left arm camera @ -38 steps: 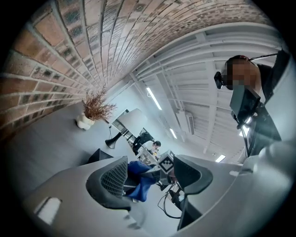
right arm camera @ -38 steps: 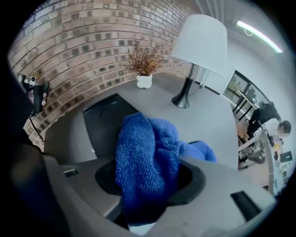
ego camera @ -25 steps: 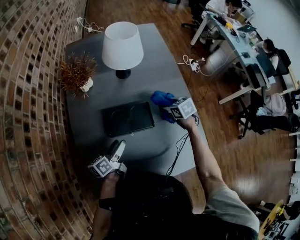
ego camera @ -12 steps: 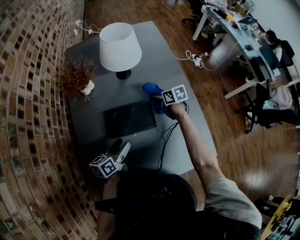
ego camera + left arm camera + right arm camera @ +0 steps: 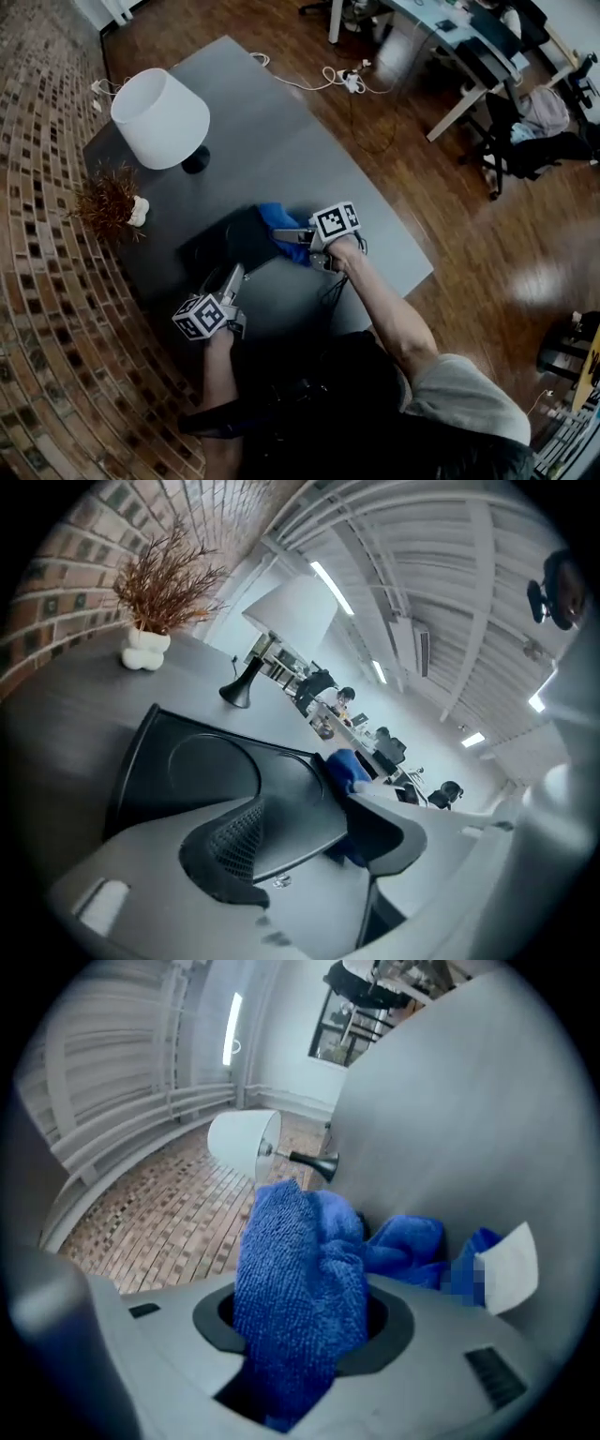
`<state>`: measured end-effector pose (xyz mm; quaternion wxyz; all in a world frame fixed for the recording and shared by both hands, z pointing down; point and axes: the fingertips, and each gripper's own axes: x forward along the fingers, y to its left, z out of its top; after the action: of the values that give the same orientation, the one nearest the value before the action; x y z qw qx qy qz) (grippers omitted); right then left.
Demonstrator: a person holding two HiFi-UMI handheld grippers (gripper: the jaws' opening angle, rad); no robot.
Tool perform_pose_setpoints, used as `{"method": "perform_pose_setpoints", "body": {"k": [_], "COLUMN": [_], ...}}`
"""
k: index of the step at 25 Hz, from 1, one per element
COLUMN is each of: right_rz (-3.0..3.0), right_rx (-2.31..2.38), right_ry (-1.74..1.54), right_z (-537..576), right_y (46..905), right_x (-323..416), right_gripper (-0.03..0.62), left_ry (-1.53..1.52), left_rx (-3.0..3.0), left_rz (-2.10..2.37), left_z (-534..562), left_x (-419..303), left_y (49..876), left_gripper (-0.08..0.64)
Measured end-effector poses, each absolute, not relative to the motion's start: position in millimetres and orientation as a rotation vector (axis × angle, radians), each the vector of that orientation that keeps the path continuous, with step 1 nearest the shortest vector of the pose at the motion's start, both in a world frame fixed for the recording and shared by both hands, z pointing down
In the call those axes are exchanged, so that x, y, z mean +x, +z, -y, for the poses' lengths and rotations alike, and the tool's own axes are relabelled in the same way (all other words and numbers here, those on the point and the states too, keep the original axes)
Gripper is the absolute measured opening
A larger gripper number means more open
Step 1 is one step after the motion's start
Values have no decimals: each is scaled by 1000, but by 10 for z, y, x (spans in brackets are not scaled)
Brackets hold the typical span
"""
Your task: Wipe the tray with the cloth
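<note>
**A:** What sits on the grey table (image 5: 281, 122), left to right?

**B:** A dried plant in a white vase (image 5: 111, 199), a lamp with a white shade (image 5: 159, 117), then a black rectangular tray (image 5: 230, 242). In the head view its long axis runs left to right, rising slightly toward the right.

**A:** And the grippers?

**B:** The left gripper (image 5: 305, 838) has just been closing its jaws, and they now clamp the tray's near rim. The right gripper (image 5: 305, 1326) pinches a bunched blue cloth (image 5: 279, 223) over the tray's right end.
</note>
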<state>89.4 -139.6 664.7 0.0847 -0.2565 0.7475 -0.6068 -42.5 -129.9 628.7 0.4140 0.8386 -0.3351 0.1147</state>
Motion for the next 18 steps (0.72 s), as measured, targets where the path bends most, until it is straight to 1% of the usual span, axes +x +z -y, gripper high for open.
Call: {"method": "perform_pose_setpoints", "body": {"k": [2, 4, 8, 11, 14, 18], "right_rz": [-2382, -2515, -2387, -2313, -2351, -2568], "right_rx": [-672, -751, -1069, -1016, -896, -692], "right_ry": [-1861, -1798, -1529, -1559, -1665, -1826], "right_z": [1021, 1044, 2032, 2350, 1986, 1054], "right_y": [6617, 6596, 6440, 6487, 6543, 6644], "right_x": [890, 1025, 1287, 1052, 870, 905], "right_gripper": [192, 190, 192, 192, 193, 193], "left_ry": [333, 360, 318, 311, 307, 305], "left_rx": [2123, 2140, 2098, 2081, 2068, 2074], "left_rz": [850, 859, 863, 879, 887, 878], "left_z": [1268, 1270, 1295, 1266, 1253, 1290], "left_x": [-378, -356, -381, -393, -388, -381], "left_y": [6315, 6331, 6314, 6323, 6325, 6295], "left_gripper": [261, 261, 258, 255, 255, 255]}}
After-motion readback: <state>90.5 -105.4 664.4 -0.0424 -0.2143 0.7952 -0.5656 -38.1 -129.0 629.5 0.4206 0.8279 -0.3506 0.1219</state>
